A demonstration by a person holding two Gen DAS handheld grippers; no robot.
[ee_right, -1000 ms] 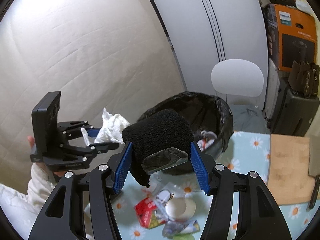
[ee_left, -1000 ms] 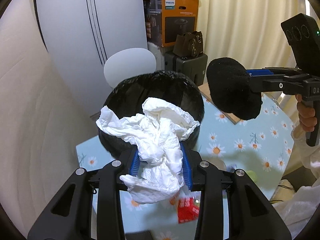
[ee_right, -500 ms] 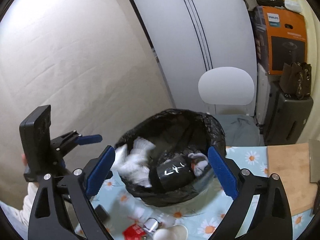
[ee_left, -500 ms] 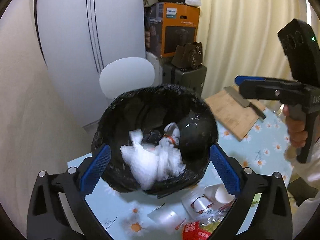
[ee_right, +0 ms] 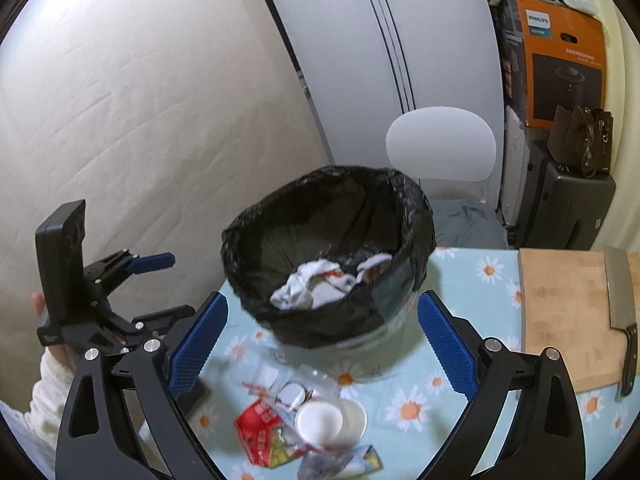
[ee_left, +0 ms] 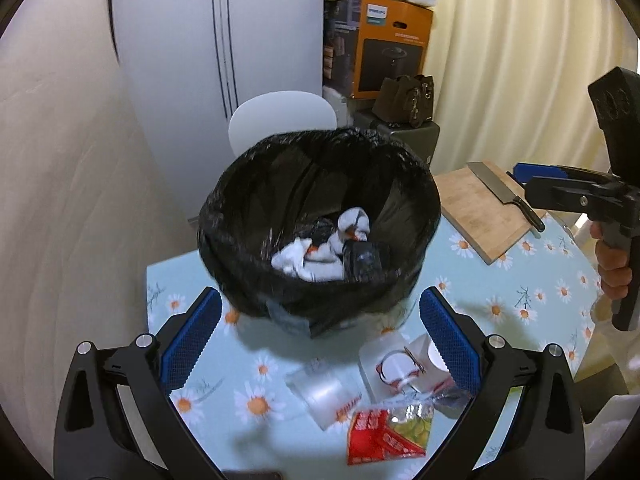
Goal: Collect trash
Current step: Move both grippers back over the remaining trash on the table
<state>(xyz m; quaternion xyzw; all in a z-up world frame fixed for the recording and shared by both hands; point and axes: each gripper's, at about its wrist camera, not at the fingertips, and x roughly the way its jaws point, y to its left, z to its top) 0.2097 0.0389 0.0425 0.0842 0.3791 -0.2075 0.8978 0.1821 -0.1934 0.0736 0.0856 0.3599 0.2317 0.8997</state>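
Observation:
A bin lined with a black bag (ee_left: 248, 216) (ee_right: 412, 216) stands on the daisy-print table. Inside lie white crumpled tissue (ee_left: 304, 260) (ee_right: 304, 292) and a black object (ee_left: 364, 260). My left gripper (ee_left: 320, 336) is open and empty, in front of the bin. My right gripper (ee_right: 322, 336) is open and empty, also in front of the bin. On the table before the bin lie a red wrapper (ee_left: 380, 436) (ee_right: 260, 428), clear plastic packaging (ee_left: 328, 388), and white paper cups (ee_right: 324, 420) (ee_left: 436, 356).
A wooden cutting board (ee_left: 480, 208) (ee_right: 568, 312) with a cleaver (ee_left: 500, 192) (ee_right: 622, 292) lies at the table's right. A white chair (ee_right: 440, 144) stands behind the bin. Boxes and bags are stacked at the back right. A dark flat object (ee_right: 196, 396) lies near the left table edge.
Both grippers opened over the bin: the left dropped the white tissue, the right dropped the black object. Both then drew back and now face down at the table litter.

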